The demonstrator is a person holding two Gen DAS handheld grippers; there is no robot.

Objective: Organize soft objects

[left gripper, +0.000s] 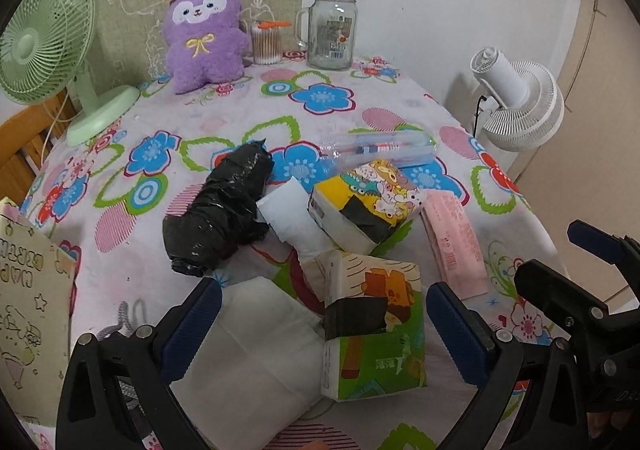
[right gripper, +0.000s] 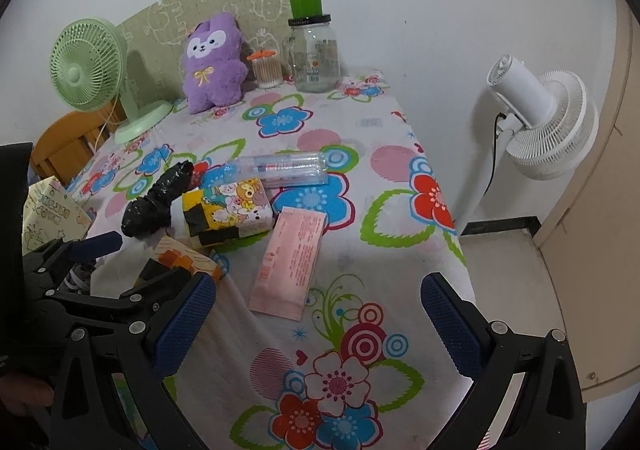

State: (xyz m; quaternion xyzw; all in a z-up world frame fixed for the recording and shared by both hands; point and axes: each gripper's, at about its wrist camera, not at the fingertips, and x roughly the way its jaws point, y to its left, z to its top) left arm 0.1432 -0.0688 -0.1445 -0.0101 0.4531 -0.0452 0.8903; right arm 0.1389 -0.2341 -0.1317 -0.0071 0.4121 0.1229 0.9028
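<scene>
My left gripper (left gripper: 328,330) is open, its fingers standing either side of a green-and-orange tissue pack (left gripper: 372,326) and a white tissue bundle (left gripper: 248,362) without gripping them. Just beyond lie a crumpled black plastic bag (left gripper: 220,210), a yellow cartoon tissue pack (left gripper: 368,202) and a flat pink pack (left gripper: 456,246). My right gripper (right gripper: 318,324) is open and empty over the flowered tablecloth, with the pink pack (right gripper: 292,262) just ahead of it. A purple plush toy (right gripper: 214,66) sits at the table's far end.
A clear plastic bottle (right gripper: 284,170) lies mid-table. A glass jar (left gripper: 332,30), a cotton swab tub (left gripper: 266,42) and a green desk fan (left gripper: 44,46) stand at the back. A paper gift bag (left gripper: 28,310) is on the left. A white floor fan (right gripper: 540,122) stands past the right edge.
</scene>
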